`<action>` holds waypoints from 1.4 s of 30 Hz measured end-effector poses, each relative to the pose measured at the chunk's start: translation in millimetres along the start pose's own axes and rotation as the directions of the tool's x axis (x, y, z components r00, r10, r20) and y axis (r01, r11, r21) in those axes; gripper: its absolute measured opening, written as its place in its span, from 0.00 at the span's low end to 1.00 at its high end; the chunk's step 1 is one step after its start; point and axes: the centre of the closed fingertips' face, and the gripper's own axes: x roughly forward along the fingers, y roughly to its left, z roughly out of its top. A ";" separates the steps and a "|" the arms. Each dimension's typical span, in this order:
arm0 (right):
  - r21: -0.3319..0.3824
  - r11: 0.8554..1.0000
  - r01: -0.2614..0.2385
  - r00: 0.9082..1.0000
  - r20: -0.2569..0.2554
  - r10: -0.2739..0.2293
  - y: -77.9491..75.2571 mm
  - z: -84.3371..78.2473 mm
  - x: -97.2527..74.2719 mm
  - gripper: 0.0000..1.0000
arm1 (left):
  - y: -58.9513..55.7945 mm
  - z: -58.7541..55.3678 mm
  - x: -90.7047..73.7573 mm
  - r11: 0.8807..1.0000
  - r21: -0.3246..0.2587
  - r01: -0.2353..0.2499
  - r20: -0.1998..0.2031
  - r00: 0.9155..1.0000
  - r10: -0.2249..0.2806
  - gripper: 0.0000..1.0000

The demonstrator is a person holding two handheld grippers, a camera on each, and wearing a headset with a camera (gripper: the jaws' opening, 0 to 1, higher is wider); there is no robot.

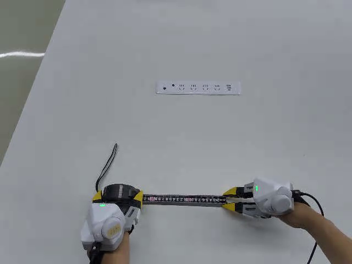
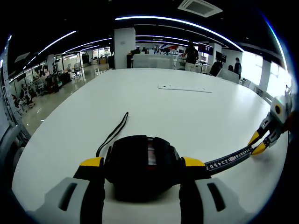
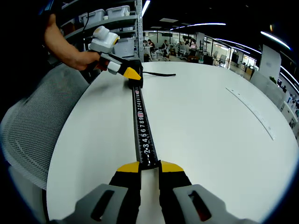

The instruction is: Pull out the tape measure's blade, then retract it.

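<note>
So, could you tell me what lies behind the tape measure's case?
A black strap trails from the case across the white table, with a power strip farther back. The case hides where the strap attaches.

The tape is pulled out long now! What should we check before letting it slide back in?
1. Left gripper clamped on the tape measure case: ok.
2. Right gripper pinching the end of the blade: ok.
3. Blade straight and flat on the table, no kinks: ok.
4. Strap lying away from the blade: ok.
5. Power strip well clear of the blade's path: ok.
6. Blade lock released: cannot tell.
</note>
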 end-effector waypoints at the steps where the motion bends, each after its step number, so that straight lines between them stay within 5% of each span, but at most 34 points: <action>1: 0.001 1.000 0.001 1.000 0.000 -0.001 -0.1 0.0 -0.1 0.12 | 0.2 0.0 -0.1 1.000 -0.002 0.001 0.000 1.000 -0.001 0.61; 42: -0.020 1.000 0.011 1.000 0.007 -0.011 -1.0 20.9 10.5 0.12 | 2.3 0.8 -1.1 0.998 -0.049 0.042 0.001 0.999 -0.042 0.61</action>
